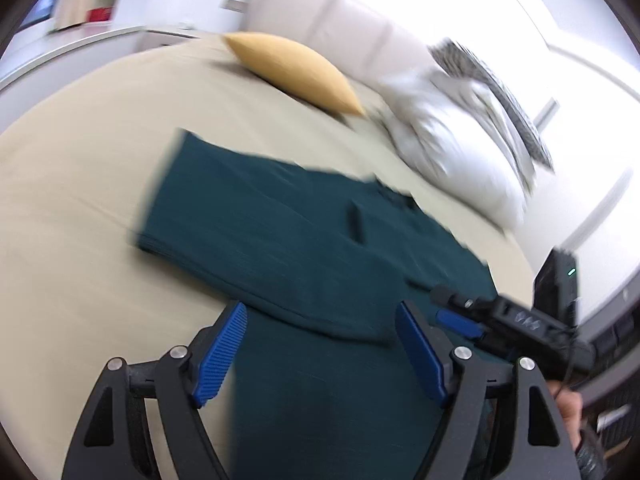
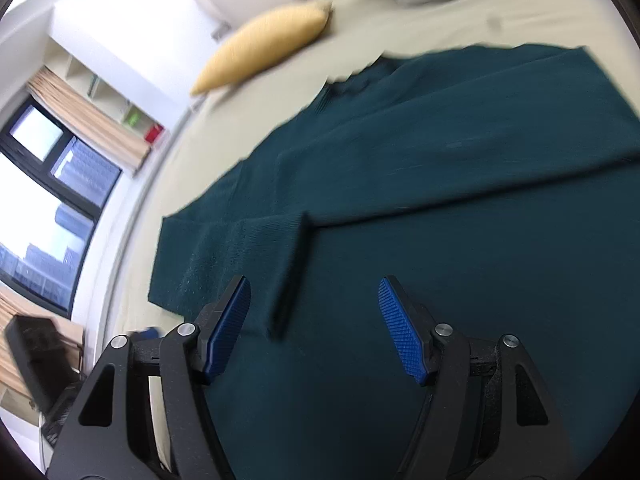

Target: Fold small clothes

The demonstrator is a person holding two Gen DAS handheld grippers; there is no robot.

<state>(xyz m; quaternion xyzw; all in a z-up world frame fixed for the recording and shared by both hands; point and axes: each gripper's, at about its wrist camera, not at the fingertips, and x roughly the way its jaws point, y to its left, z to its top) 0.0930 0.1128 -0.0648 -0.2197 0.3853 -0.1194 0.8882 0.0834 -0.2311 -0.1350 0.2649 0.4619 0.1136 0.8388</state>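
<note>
Over the teal garment point(image 1: 288, 232) on the bed point(image 1: 80, 200), left gripper point(image 1: 320, 350) and right gripper point(image 2: 314, 328) gape empty.

Home bedroom. Bed with beige sheet point(image 1: 80, 184) filled both views; cream padded headboard point(image 1: 332, 20) at 12 o'clock, yellow cushion point(image 1: 296, 72) and white pillow point(image 1: 460, 148) against it. Curtained window point(image 2: 52, 184) at 9 o'clock showed city buildings; wall shelves point(image 2: 120, 108) beside it.
</note>
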